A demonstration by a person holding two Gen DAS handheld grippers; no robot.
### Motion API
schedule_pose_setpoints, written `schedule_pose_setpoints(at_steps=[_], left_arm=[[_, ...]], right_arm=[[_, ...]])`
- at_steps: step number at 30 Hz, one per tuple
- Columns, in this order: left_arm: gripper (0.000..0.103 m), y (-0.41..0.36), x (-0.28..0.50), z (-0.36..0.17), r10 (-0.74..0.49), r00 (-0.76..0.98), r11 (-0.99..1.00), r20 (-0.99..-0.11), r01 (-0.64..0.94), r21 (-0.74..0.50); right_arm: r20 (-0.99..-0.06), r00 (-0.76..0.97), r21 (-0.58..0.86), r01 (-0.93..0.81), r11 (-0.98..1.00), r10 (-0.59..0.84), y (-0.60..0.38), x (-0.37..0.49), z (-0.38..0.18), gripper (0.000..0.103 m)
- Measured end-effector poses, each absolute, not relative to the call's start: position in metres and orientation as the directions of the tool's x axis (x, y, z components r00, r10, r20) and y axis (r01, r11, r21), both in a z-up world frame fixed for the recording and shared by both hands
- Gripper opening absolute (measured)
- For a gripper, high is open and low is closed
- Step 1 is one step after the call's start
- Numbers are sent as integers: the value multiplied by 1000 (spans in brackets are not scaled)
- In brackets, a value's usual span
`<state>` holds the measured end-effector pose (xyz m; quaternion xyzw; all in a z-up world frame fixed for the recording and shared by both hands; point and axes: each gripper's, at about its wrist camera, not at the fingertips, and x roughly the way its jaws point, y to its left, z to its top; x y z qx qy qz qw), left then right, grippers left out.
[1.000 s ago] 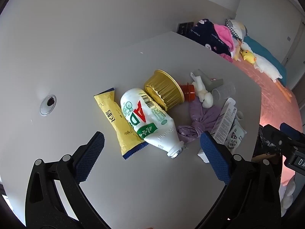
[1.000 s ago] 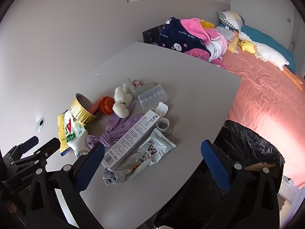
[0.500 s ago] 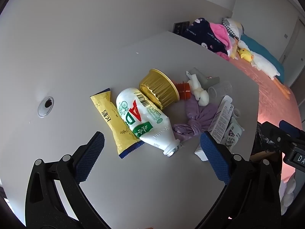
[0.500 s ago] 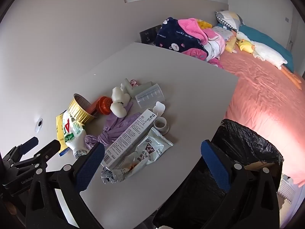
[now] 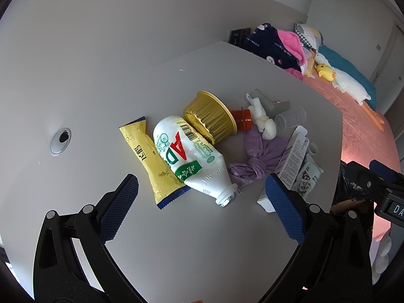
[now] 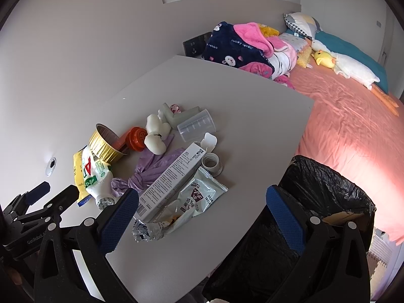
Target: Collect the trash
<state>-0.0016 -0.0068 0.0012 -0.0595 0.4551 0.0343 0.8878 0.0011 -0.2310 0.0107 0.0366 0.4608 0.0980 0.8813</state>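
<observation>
Trash lies in a cluster on the grey table [image 5: 176,240]. From left: a yellow snack wrapper [image 5: 151,159], a white "AD" bottle [image 5: 186,156] on its side, a gold foil cup [image 5: 209,118], an orange cap [image 5: 243,120], a knotted purple bag [image 5: 257,156], a long white carton [image 6: 169,181] and a torn pale pouch [image 6: 194,199]. My left gripper [image 5: 202,199] hangs open just short of the bottle's mouth. My right gripper [image 6: 202,204] is open over the pouch and the table's near edge. A black-lined bin [image 6: 325,197] stands right of the table.
A clear measuring cup [image 6: 197,126], white foam pieces [image 6: 156,136] and a small white lid ring [image 6: 210,161] lie behind the carton. A cable hole [image 5: 60,139] sits at the table's left. A bed [image 6: 353,116] with blankets and plush toys lies beyond.
Both views have shifted slightly; the trash sits a little higher and left in the left wrist view. Nothing was grasped and both grippers stay open.
</observation>
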Motion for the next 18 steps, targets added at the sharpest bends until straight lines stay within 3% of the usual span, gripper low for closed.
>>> schedule_pose_setpoints(at_steps=[18], left_arm=[[97,-10,-2,2,7,585,992,-811,-107,-68]], right_arm=[[-810,550,155,-135,979,205,-229,4,10,100]])
